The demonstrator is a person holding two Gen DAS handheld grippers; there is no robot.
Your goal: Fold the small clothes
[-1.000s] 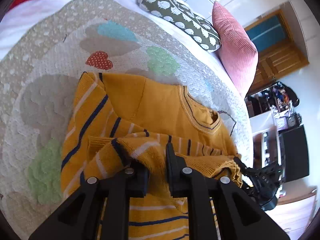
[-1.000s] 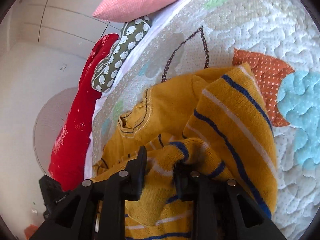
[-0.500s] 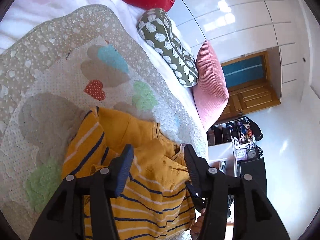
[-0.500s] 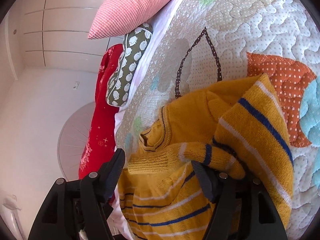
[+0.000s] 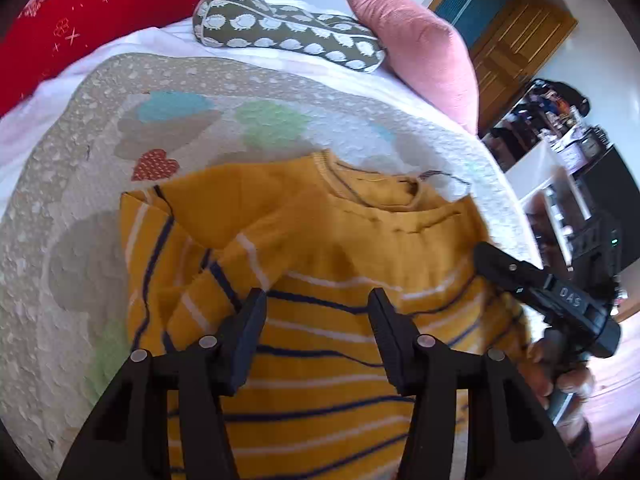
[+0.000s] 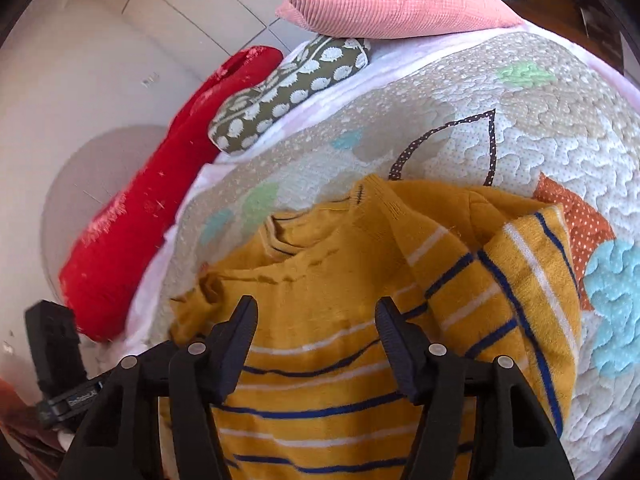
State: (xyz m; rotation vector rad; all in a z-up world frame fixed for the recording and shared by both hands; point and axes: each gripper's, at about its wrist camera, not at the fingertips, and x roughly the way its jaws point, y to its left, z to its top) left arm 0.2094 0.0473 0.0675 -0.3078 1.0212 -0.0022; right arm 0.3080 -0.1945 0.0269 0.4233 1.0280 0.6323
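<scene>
Both left tongs (image 5: 316, 316) and right tongs (image 6: 316, 320) gaped wide, empty, over the sweater (image 5: 340, 248) (collar far, hem near, on the bed).

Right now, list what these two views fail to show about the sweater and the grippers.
- Sweater hem: both views, cut off by the bottom edge and hidden behind the left gripper and right gripper.
- Right sleeve: left wrist view, cannot tell where it lies.
- Quilt under the sweater: covered in both views.
</scene>
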